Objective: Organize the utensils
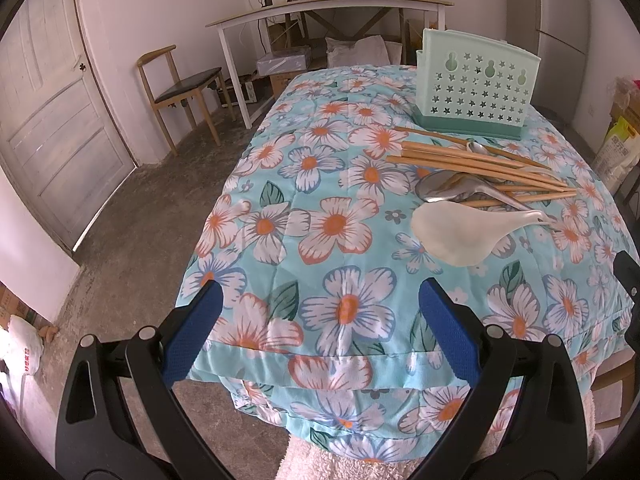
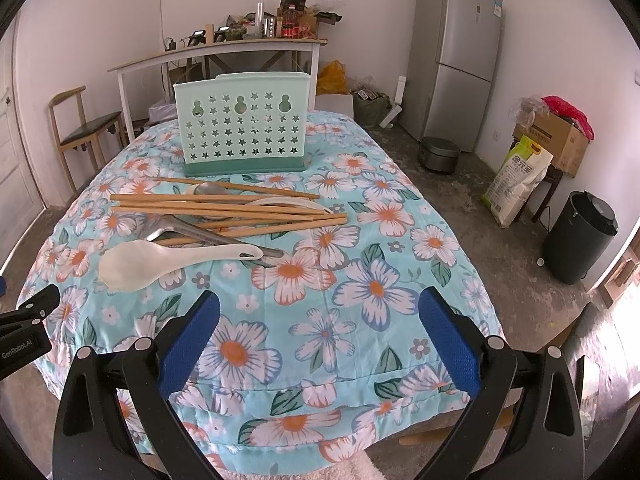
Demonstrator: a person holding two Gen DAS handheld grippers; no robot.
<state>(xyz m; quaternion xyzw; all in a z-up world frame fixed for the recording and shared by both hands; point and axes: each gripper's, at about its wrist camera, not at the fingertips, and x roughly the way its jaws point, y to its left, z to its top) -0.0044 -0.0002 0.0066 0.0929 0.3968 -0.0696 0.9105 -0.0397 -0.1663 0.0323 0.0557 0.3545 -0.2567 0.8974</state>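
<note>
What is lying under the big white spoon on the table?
Under the white spoon's handle lies a metal spoon, and wooden chopsticks pass beneath that. Its bowl rests on the flowered cloth. How many chopsticks continue underneath is hidden.

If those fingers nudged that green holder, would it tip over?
Probably easily: the holder stands tall on a narrow base, looks like thin perforated plastic, and seems empty, so likely light. The soft quilt under it may add wobble.

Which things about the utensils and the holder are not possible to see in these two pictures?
- Inside of the green holder: both views, hidden by its own front wall.
- Count of chopsticks: both views, they overlap.
- Metal spoons: partly hidden under chopsticks and the white spoon.
</note>
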